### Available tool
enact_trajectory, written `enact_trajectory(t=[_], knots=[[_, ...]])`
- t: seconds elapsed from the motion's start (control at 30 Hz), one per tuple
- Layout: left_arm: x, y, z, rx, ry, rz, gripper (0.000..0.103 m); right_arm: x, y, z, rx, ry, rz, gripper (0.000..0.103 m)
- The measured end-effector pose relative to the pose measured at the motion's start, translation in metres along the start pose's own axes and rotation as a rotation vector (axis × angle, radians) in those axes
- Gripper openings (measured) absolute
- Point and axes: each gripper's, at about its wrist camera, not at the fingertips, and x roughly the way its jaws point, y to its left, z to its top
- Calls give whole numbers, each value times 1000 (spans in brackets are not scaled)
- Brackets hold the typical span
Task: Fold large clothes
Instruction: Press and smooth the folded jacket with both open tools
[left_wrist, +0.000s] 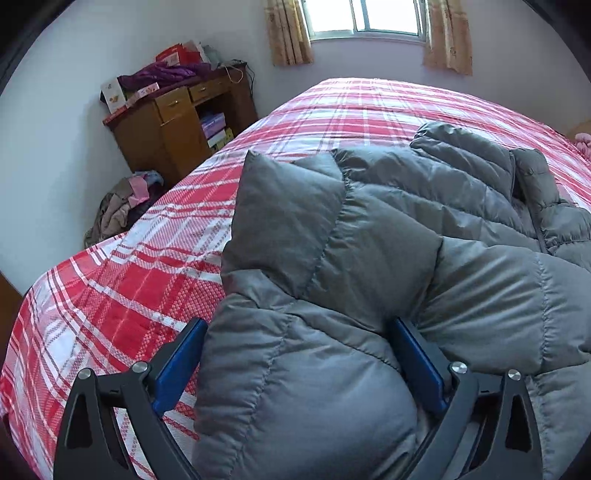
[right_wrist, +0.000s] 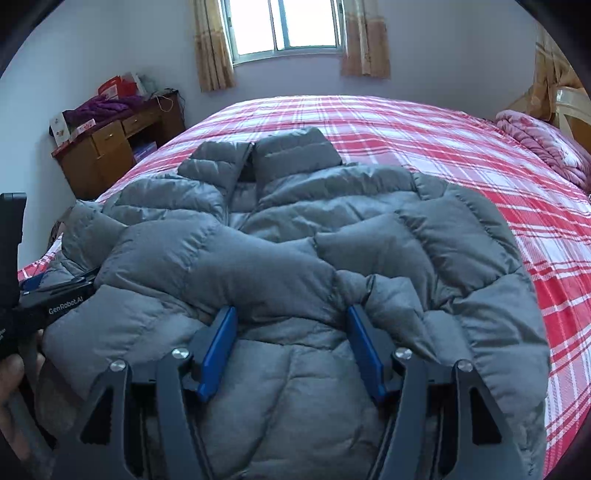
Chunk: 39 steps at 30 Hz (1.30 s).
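Observation:
A grey puffer jacket (right_wrist: 295, 229) lies spread on the red plaid bed (right_wrist: 424, 133), collar toward the window and both sleeves folded across its front. In the left wrist view my left gripper (left_wrist: 299, 326) stands wide open at the jacket's (left_wrist: 369, 240) left side. A puffy fold of it bulges between the blue pads (left_wrist: 177, 365), which do not pinch it. The left gripper's body (right_wrist: 59, 295) also shows at the left edge of the right wrist view. My right gripper (right_wrist: 291, 310) hovers open over the jacket's lower middle, the fabric lying slack under its pads (right_wrist: 218, 354).
A wooden desk (left_wrist: 177, 114) piled with a purple garment and boxes stands in the far left corner, with a heap of clothes (left_wrist: 122, 206) on the floor beside it. A pink blanket (right_wrist: 543, 144) lies at the bed's far right. A person's hand (right_wrist: 11, 373) shows at lower left.

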Motion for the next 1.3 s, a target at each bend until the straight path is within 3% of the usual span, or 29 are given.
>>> enact_trajectory(t=[0.43,1.1,1.23,1.3], knots=[[11,4,2,-29,50,-35,102,10,6,-2,-26,35,-59,66],[10,3,1,-32,40,-34,102,13,9,-3,-43,42,-90,67],[-6,20,3,-71,74,-102,102,13,9,-2,-44,47,-89,67],[-28,32,12,-74,34,-110,102,9,10,1,-62,59,-83,67]])
